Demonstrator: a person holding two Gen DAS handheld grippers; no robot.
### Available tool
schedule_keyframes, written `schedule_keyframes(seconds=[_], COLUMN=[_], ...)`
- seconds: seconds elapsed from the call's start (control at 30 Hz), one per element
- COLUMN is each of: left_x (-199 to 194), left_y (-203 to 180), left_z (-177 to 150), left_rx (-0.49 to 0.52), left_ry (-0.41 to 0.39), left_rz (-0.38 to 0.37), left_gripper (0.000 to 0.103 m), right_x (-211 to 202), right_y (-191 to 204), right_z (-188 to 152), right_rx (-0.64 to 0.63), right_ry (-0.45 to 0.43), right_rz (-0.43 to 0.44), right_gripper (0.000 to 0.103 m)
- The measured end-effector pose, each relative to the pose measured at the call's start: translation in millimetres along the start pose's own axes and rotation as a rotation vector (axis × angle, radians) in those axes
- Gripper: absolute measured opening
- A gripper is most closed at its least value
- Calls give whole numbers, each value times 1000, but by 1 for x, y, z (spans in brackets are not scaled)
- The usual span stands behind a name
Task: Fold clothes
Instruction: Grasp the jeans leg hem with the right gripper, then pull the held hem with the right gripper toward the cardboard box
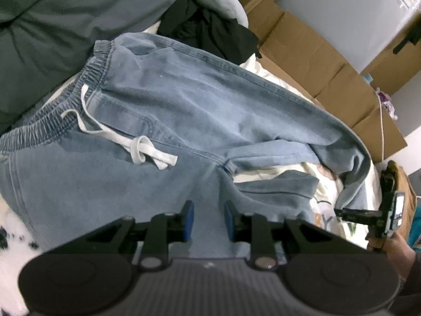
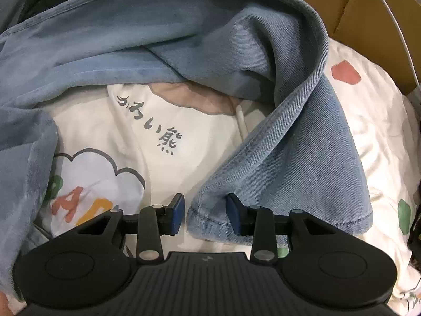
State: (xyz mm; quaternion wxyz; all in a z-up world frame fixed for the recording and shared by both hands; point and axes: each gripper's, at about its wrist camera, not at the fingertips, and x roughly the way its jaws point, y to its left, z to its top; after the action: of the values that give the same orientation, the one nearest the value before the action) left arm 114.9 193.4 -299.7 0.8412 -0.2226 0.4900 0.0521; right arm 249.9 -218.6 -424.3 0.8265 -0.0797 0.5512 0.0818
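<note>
2 handheld grippers point steeply down over a bed where a pair of light blue denim trousers (image 1: 184, 100) lies spread out. On the left, the left gripper (image 1: 209, 220) hovers over the trouser seat, near the crotch seam; its blue-padded jaws stand a little apart with denim showing in the gap, and it is not clear whether the pads touch the cloth. Further right, the right gripper (image 2: 205, 212) is tipped down at the hem (image 2: 210, 223) of 1 trouser leg; its jaws are apart, the hem's corner sits between them, and the pads do not press it. In the left wrist view this gripper appears at the far right, held by a hand (image 1: 389, 245) in a dark sleeve.

The trousers lie on a white bedsheet (image 2: 110, 131) printed with coloured shapes and dark lettering. Bare sheet shows between the 2 legs and to the right of the hem. Brown cardboard boxes (image 1: 302, 44) close off the bed's far right edge, with a white cable (image 1: 381, 121) draped across them. A grey-green quilt (image 1: 52, 26) and a black garment (image 1: 210, 29) crowd the far side beyond the waistband.

The trousers have an elastic gathered waistband (image 1: 52, 115) and a white drawstring (image 1: 131, 142) tied in a loose knot. The far leg curves around and doubles back, its end lying rumpled with the stitched hem facing the right gripper.
</note>
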Motion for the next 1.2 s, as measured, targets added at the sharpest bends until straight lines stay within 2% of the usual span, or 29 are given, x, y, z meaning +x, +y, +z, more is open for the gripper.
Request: schedule_keyframes(seconds=[0.1,0.3,0.5,0.8,0.87,0.93,1.0,1.2], left_x=[4,12,17,42,49,56,63,90], left_y=[-1,-9,-16,-10,-12,-15,-21,-39], left_z=[10,32,40,34,33,32,32,32], left_rx=[5,27,28,31,43,69,105,204], left_ry=[-23,-72,-110,-86,-74,-66,-61,-42], left_rz=[-6,-19,-49,-74,-81,-88,-95,-120], left_gripper=[26,26,27,31,35,47,53,57], right_x=[-12,-55,-118,-209,-225,-240,-255,-297], right_y=[-8,-26,-56,-83,-87,-91,-93,-93], right_z=[2,6,27,68,78,89,97,115], right_rx=[-22,-120,-140,-181,-189,-176,-158,-175], right_ry=[-4,-29,-70,-161,-180,-196,-212,-260], right_rz=[27,5,-51,-176,-205,-224,-231,-281], right_gripper=[11,9,9,9,9,9,9,8])
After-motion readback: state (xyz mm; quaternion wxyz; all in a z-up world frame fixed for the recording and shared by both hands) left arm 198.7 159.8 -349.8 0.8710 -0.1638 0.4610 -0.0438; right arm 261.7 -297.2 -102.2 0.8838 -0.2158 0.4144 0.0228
